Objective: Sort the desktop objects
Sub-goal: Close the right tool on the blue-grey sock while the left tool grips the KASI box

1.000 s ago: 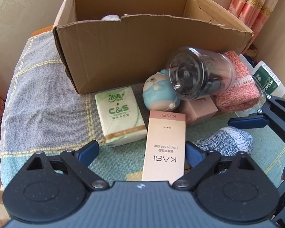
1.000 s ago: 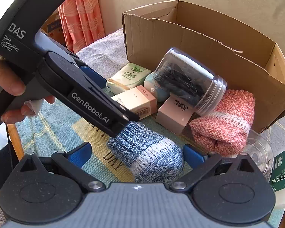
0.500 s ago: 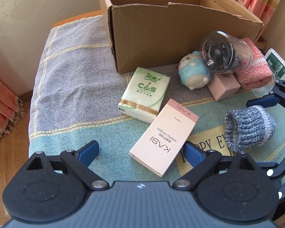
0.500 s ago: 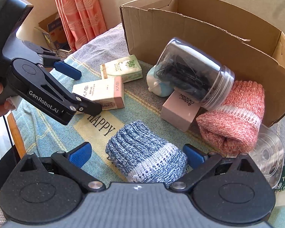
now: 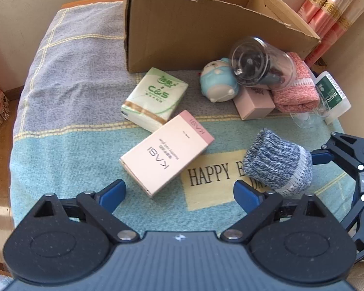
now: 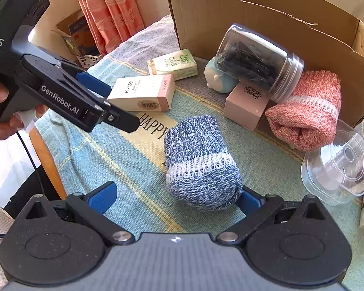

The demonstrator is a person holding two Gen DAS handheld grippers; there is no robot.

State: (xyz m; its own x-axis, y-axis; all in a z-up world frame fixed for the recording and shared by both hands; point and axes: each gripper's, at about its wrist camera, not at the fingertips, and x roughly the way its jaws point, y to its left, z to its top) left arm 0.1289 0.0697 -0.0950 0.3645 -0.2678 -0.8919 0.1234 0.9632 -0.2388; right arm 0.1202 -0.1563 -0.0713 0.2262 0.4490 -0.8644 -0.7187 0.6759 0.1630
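Change: left gripper [image 5: 179,189] has drawn back from the KASI box [image 5: 167,150], which now lies angled, clear of its fingers.
Left gripper: jaws spread, holding nothing.
Right gripper [image 6: 174,197]: jaws spread either side of the blue sock roll [image 6: 201,162].
Cardboard box [image 5: 206,34]: behind the clutter.
Tissue pack [image 5: 155,98]: touching the KASI box.

Blanket-covered table [image 5: 60,77]: box [image 5: 182,38], socks [image 6: 201,165], cartons [image 5: 167,150].

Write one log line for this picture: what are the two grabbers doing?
left gripper: open, above pink KASI box | right gripper: open, around rolled blue knit sock | brown cardboard box: waiting behind
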